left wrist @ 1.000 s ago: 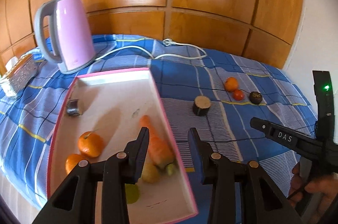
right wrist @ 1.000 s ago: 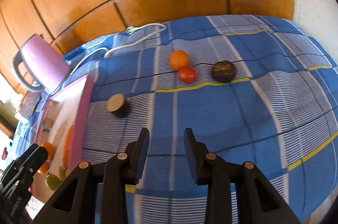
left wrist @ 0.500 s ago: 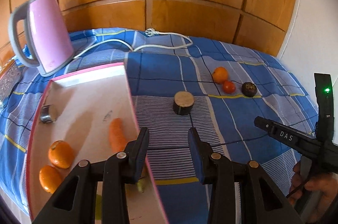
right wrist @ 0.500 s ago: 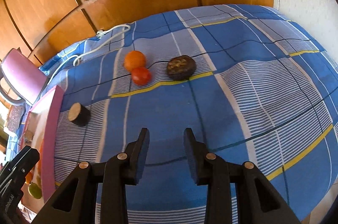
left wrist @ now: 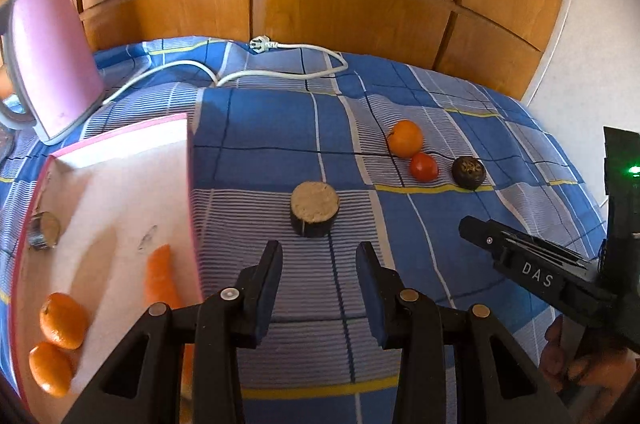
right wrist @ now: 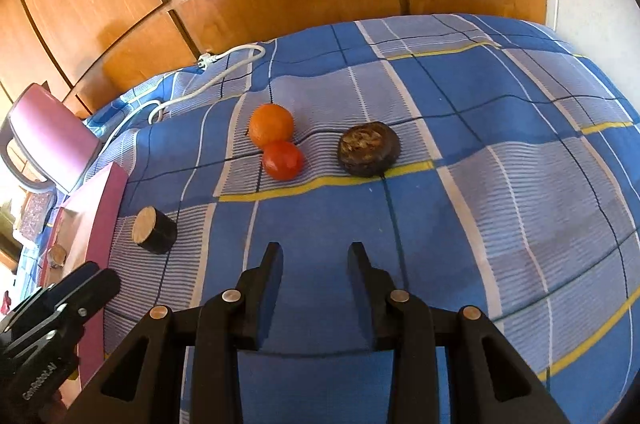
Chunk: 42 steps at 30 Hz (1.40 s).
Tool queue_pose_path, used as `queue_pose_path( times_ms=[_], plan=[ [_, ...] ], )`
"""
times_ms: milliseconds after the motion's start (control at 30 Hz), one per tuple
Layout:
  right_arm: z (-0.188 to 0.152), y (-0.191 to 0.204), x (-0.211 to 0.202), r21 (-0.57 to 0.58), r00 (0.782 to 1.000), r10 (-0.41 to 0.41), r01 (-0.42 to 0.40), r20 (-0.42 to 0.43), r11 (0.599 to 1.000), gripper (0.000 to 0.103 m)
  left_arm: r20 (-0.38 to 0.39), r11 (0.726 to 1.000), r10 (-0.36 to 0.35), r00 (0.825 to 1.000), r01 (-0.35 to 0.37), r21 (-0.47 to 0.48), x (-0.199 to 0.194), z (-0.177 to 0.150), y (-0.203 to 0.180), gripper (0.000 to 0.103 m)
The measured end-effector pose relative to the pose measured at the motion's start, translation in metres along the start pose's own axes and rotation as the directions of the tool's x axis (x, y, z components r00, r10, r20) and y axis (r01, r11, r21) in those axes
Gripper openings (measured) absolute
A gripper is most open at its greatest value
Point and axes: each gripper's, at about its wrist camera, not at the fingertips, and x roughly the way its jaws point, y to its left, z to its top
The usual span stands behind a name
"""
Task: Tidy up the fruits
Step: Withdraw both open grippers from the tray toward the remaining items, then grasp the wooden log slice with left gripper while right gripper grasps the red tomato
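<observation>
Blue checked bed cover point(left wrist: 256, 128) carries everything. Pink kettle point(left wrist: 52, 60) upright at far left, white cord point(left wrist: 280, 74) trailing behind it. Pink-rimmed tray point(left wrist: 120, 192) holds a carrot point(left wrist: 160, 280) and two oranges point(left wrist: 62, 320) near its front corner. Left claw point(left wrist: 319, 264) spread, empty, above the cover, the dark cut-topped cylinder point(left wrist: 315, 209) just beyond it. Right claw point(right wrist: 314, 264) spread, empty. Ahead of it: orange point(right wrist: 271, 125) touching tomato point(right wrist: 283, 160), dark round fruit point(right wrist: 368, 149) near them.
</observation>
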Motion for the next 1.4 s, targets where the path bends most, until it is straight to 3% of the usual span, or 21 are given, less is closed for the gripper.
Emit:
queue_pose_path(
  times_ms=[133,300,700,867,1000,1233,1400],
  plan=[
    [0.010,0.005,0.006,-0.022,1.000,0.016,-0.016,0.004,1.000,0.034,-0.013,1.000,-0.001,1.000,0.001,-0.005,0.011,0.007,-0.003,0.040],
    [0.027,0.012,0.020,-0.046,0.999,0.035,-0.035,0.000,0.998,0.034,-0.024,0.999,-0.004,1.000,0.003,-0.038,0.025,0.014,0.000,0.053],
    [0.049,0.024,0.054,-0.104,1.000,0.001,-0.002,-0.009,0.995,0.037,-0.046,0.997,0.016,0.999,-0.020,-0.080,0.053,0.026,0.005,0.054],
    [0.050,0.029,0.059,-0.142,1.000,-0.020,0.022,0.016,0.990,0.032,-0.064,0.996,0.024,0.998,-0.029,-0.089,0.062,0.029,0.005,0.052],
    [0.051,0.031,0.061,-0.163,1.000,-0.017,0.019,0.014,0.986,0.030,-0.088,0.994,0.038,0.995,-0.046,-0.094,0.069,0.031,0.006,0.036],
    [0.041,0.025,0.049,-0.162,0.999,0.027,-0.030,-0.022,0.986,0.029,-0.083,0.996,0.035,0.996,-0.041,-0.074,0.065,0.028,0.001,0.035],
    [0.024,0.015,0.032,-0.153,0.998,0.046,-0.053,-0.047,0.987,0.029,-0.065,0.999,-0.012,0.998,0.010,-0.038,0.052,0.014,-0.013,0.035]
  ],
)
